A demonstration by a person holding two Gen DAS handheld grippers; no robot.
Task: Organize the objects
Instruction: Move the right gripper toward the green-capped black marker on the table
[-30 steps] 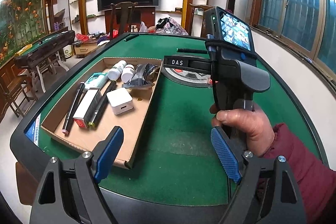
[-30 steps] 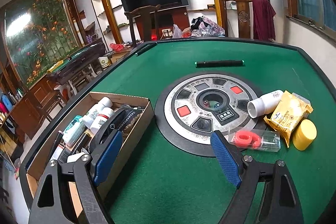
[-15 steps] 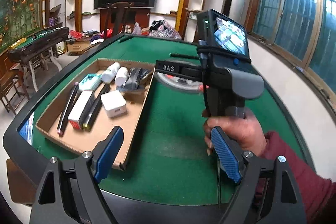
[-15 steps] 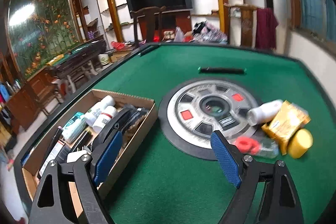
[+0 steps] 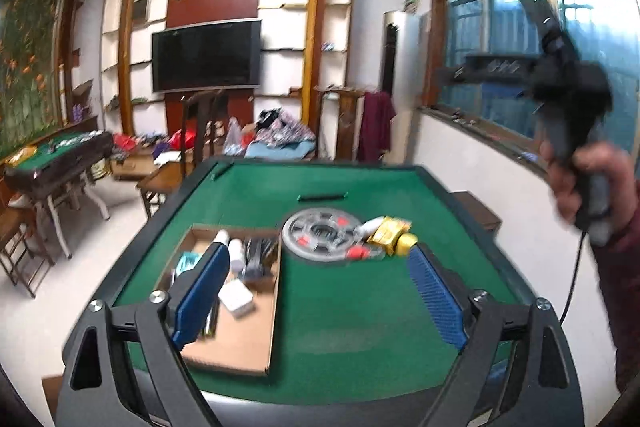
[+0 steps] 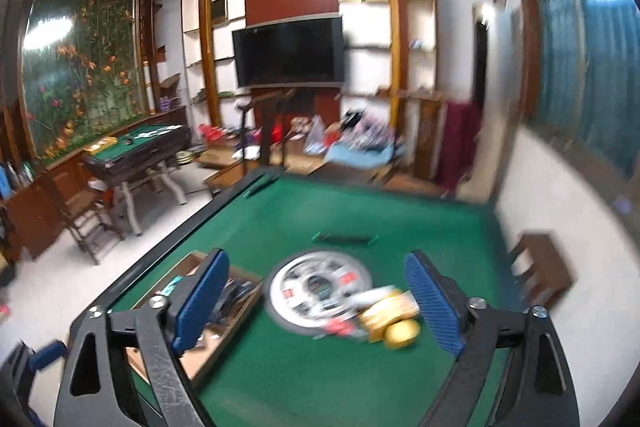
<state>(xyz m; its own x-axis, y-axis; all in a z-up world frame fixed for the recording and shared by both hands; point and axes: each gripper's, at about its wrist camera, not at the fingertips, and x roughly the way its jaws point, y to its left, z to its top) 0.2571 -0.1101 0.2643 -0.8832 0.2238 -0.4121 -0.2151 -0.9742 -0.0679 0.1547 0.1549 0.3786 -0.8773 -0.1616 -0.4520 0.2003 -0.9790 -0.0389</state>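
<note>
One cardboard box (image 5: 240,339) is seen on the left part of the green table (image 5: 352,339), its long side running away from the near edge; in it two white bottles (image 5: 230,247) lie side by side at the far end, a dark bundle (image 5: 258,255) just beside them, a white block (image 5: 236,301) nearer the middle, and other items too blurred to count. Just right of the box one round grey disc (image 5: 318,233) sits at the table's centre. At the disc's right rim a small cluster is gathered, touching or nearly so: one white bottle on its side (image 5: 370,225), one yellow packet (image 5: 388,230), one yellow cap-like cylinder (image 5: 406,244) and one red item (image 5: 358,251). One dark stick (image 5: 322,196) lies alone beyond the disc. The near and right stretches of felt are left bare up to the raised dark rim. The left gripper (image 5: 316,303) is held above the near edge, its blue pads spread wide with nothing between them. The right gripper (image 6: 318,305) is likewise spread and bare; from the left view its handle is seen raised high in the right hand (image 5: 592,183), off the table's right side.
</note>
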